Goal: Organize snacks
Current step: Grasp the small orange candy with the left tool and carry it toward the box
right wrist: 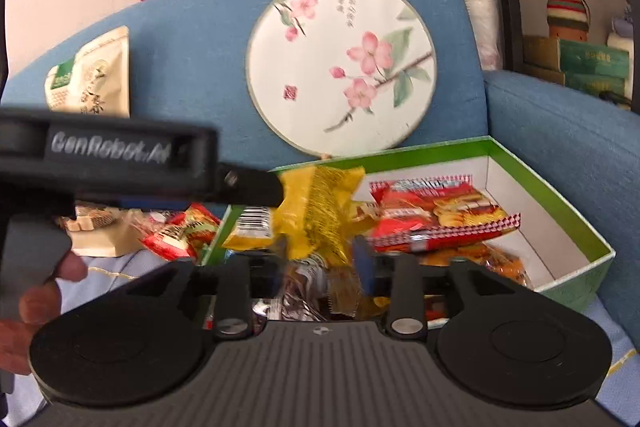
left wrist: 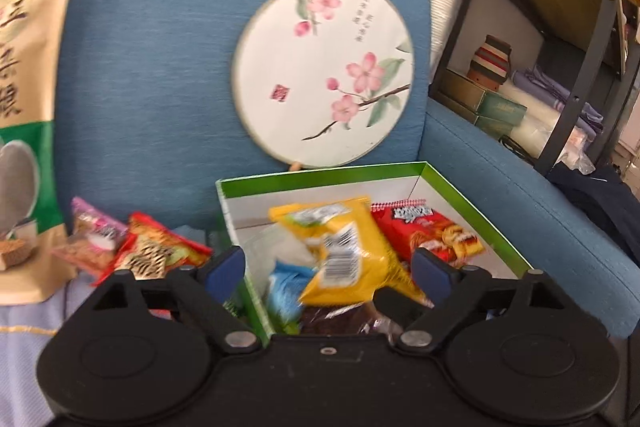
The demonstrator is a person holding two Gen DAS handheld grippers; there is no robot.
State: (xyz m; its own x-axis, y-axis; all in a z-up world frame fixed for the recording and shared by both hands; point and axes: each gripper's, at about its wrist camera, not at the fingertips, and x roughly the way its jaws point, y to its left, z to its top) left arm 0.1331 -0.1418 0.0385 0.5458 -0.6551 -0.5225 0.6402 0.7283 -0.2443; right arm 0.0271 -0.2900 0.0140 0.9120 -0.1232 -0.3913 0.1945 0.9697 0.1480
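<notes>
A green-rimmed white box (left wrist: 472, 203) (right wrist: 560, 203) sits on the blue sofa and holds several snack packets. My left gripper (left wrist: 328, 267) is open above the box's near left corner, with a yellow packet (left wrist: 352, 251) between its blue pads, not pinched. A red biscuit packet (left wrist: 432, 231) (right wrist: 440, 211) lies in the box. My right gripper (right wrist: 320, 259) is shut on a yellow packet (right wrist: 320, 211) and holds it upright over the box. The left gripper's body (right wrist: 120, 155) crosses the right wrist view.
A red packet (left wrist: 160, 251) (right wrist: 180, 231) and a pink packet (left wrist: 96, 231) lie left of the box. A tall beige pouch (left wrist: 28, 107) (right wrist: 96, 75) leans on the sofa back, beside a round flower fan (left wrist: 324, 67). A metal shelf (left wrist: 580, 47) stands right.
</notes>
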